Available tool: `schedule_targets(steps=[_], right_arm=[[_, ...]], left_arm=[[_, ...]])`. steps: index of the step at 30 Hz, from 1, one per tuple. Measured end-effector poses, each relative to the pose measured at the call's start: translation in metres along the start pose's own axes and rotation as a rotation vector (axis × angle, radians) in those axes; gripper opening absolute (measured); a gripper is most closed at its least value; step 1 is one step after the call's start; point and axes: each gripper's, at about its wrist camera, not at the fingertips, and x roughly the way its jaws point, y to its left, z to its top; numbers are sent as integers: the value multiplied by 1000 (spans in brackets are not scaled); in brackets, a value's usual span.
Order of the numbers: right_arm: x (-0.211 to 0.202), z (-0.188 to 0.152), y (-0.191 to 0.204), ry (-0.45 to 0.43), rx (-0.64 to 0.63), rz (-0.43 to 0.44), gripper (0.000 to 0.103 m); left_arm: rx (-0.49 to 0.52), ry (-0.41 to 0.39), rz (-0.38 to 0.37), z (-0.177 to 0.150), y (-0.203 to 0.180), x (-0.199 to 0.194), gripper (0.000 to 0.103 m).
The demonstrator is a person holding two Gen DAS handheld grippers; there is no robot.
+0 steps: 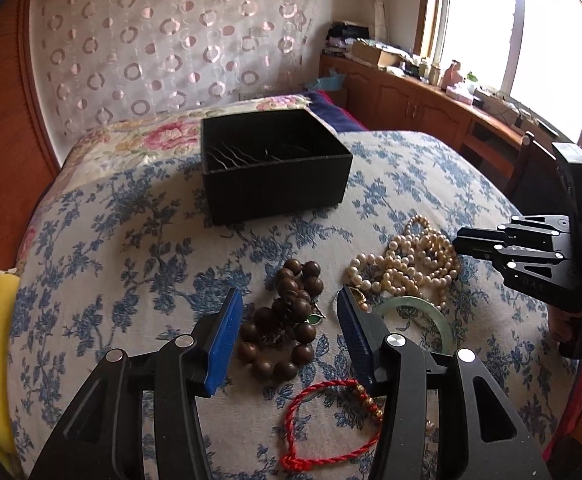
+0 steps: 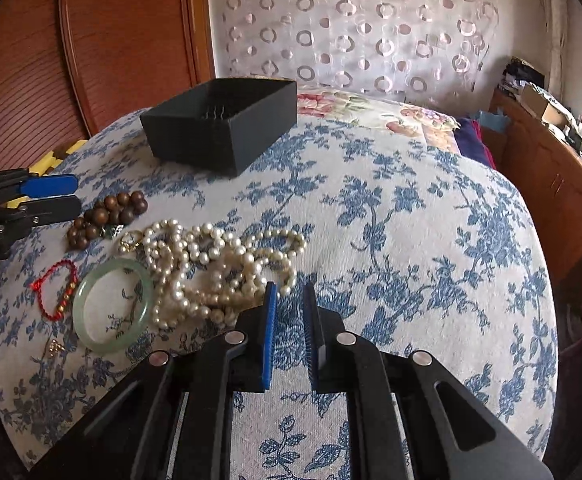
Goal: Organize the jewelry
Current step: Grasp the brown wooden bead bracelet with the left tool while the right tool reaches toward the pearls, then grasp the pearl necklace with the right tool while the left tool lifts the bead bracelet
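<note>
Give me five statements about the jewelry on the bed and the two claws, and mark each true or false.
1. The black box stands open on the bedspread. True.
2. The left claw is shut on the wooden beads. False: its jaws stand open, with the beads showing between them and no pad pressing on them.
3. The jade bangle lies inside the box. False: it lies on the bedspread beside the pearls.
4. The right claw holds nothing. True: its jaws are nearly closed, with only bedspread behind the gap.
5. The red cord bracelet is wound around the pearls. False: it lies apart from them, on the far side of the bangle.
</note>
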Motion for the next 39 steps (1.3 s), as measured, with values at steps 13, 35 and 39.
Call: schedule_targets(steps=[13,35,39], right_arm=[[-9,-2,-5,-47,23,-15,14],[-9,0,-2,-49,2,-34,14],[-8,5,7,-43,-9,-8,14]], left_arm=[[-44,56,3,12,-2,26,34],[-64,-135,1,19,9,-46,12],[-74,-155,3,17,17,-55,12]])
